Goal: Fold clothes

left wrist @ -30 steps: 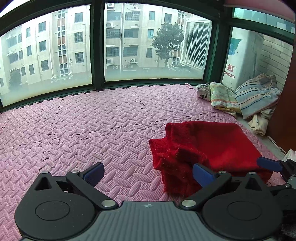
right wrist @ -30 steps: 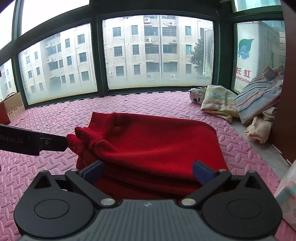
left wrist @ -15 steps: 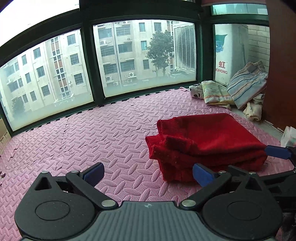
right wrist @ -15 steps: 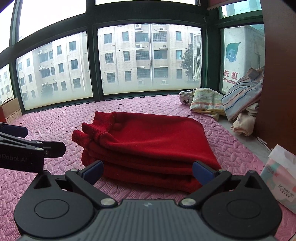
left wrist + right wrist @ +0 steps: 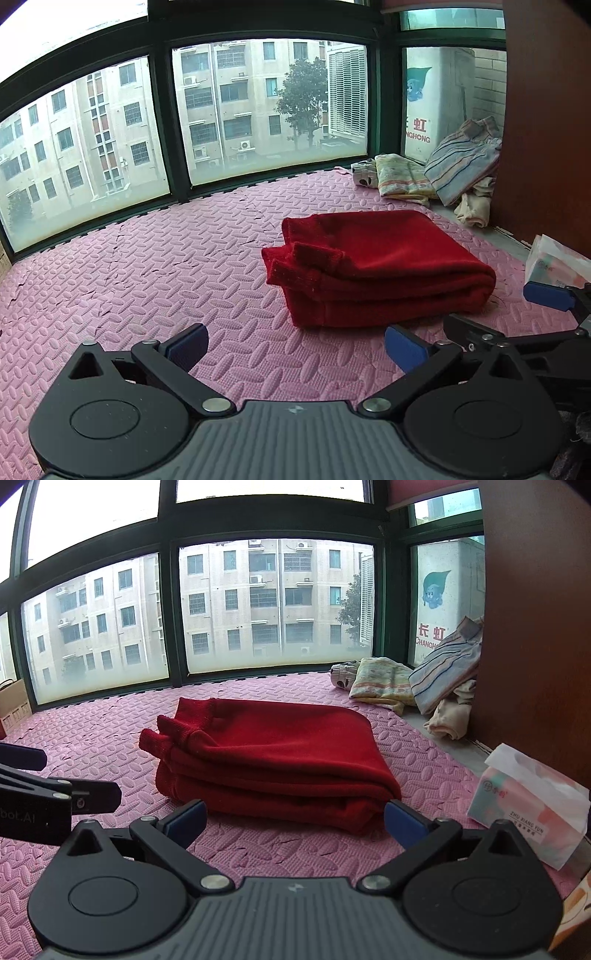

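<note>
1. A pink foam mat (image 5: 155,258) covers the floor up to the dark-framed windows (image 5: 273,602).
2. A folded red garment (image 5: 280,753) lies on the mat, cuffs pointing left.
3. A heap of other clothes (image 5: 436,173) sits in the far right corner.
4. The left tool (image 5: 295,343) hovers near the garment, spread wide, holding nothing.
5. The right tool (image 5: 295,819) is likewise wide and empty.
6. A tissue pack (image 5: 532,808) rests at the right.

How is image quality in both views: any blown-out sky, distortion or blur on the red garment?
Left wrist view: sky clipped white top left, window frames bowed, red garment sharp. Right wrist view: sky clipped white above, frames curved, garment sharp, no glare.
</note>
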The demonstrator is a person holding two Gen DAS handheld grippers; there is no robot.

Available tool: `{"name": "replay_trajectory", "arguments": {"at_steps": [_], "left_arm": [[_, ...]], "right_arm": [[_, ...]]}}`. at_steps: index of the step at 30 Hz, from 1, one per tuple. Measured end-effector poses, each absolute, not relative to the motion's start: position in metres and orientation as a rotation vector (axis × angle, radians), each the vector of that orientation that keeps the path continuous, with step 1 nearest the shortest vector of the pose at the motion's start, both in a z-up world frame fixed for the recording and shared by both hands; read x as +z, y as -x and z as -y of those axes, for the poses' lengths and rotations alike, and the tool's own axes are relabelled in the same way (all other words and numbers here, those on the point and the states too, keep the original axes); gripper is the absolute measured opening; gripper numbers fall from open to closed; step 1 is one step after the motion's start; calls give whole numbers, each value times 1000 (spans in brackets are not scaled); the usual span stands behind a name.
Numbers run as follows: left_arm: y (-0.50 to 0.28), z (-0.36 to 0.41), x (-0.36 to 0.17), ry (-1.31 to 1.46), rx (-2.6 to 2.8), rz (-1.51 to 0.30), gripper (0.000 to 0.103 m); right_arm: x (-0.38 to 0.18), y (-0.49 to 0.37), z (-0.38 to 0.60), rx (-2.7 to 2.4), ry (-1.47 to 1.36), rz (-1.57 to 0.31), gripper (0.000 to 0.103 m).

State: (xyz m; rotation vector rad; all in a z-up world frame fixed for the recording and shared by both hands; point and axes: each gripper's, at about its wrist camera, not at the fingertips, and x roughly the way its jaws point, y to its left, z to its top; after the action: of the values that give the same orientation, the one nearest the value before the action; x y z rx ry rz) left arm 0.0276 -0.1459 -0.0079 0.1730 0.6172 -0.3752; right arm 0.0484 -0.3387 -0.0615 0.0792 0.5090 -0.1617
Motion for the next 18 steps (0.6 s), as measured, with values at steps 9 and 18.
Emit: {"name": "replay_trajectory", "arguments": {"at_steps": [9,18], "left_arm": [[-6,149,-15,-158,-451,-704,103],[11,149,-18,-174,-460,-726,103]], "right_arm": [[-64,-28,340,-197,-81,-524,103],[-66,-15,337,-201,-81,-530,103]]}}
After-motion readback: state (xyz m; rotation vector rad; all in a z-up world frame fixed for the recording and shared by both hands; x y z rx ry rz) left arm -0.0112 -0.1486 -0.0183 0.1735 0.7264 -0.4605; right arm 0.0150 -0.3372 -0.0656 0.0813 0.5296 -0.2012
